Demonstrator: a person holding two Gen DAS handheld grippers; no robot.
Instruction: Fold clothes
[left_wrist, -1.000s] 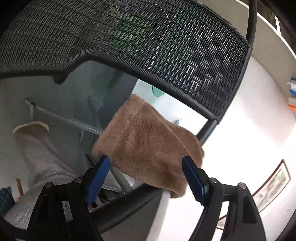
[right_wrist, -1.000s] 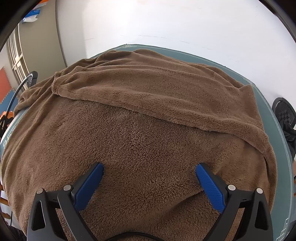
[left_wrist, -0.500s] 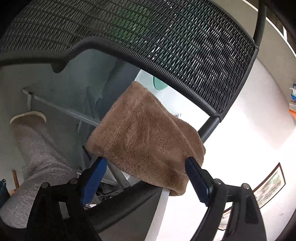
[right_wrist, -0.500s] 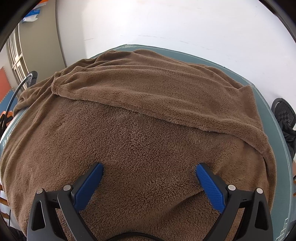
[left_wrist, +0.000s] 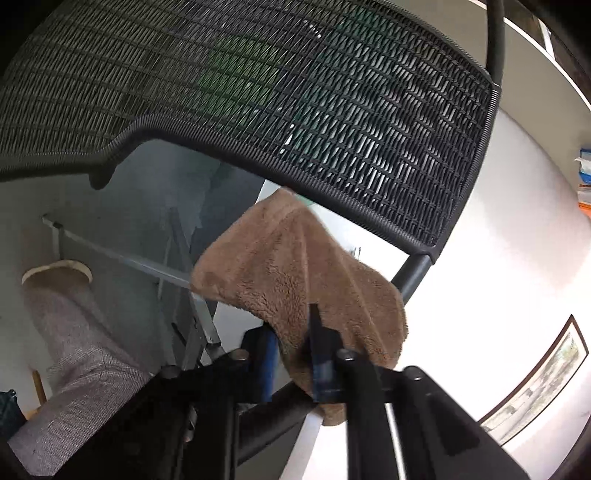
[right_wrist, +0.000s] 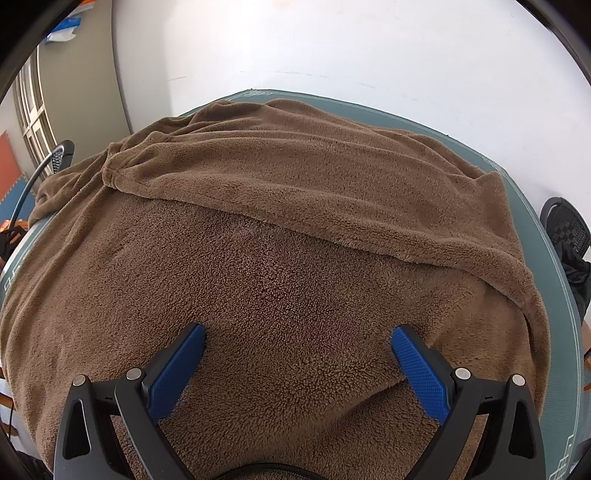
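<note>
A brown fleece garment (right_wrist: 295, 221) lies spread over a grey-green table (right_wrist: 535, 206), its far part folded back toward me along a long edge. Above its near part my right gripper (right_wrist: 297, 343) hovers open, blue pads wide apart, nothing pinched between them. In the left wrist view a hanging end of the same brown fleece (left_wrist: 295, 266) droops off the table edge behind a black mesh chair back (left_wrist: 295, 92). My left gripper (left_wrist: 291, 334) is shut on the lower part of that end, and the cloth bunches around the fingers.
The mesh chair's frame bar (left_wrist: 413, 273) runs close beside the held cloth. A person's grey trouser leg (left_wrist: 74, 332) and light shoe (left_wrist: 55, 273) stand at lower left. Another dark chair (right_wrist: 565, 225) sits at the table's right side. A framed picture (left_wrist: 535, 387) leans at lower right.
The left jaws, open around the hanging fleece end before, have closed onto it and the cloth has puckered. The right gripper and the spread garment look the same.
</note>
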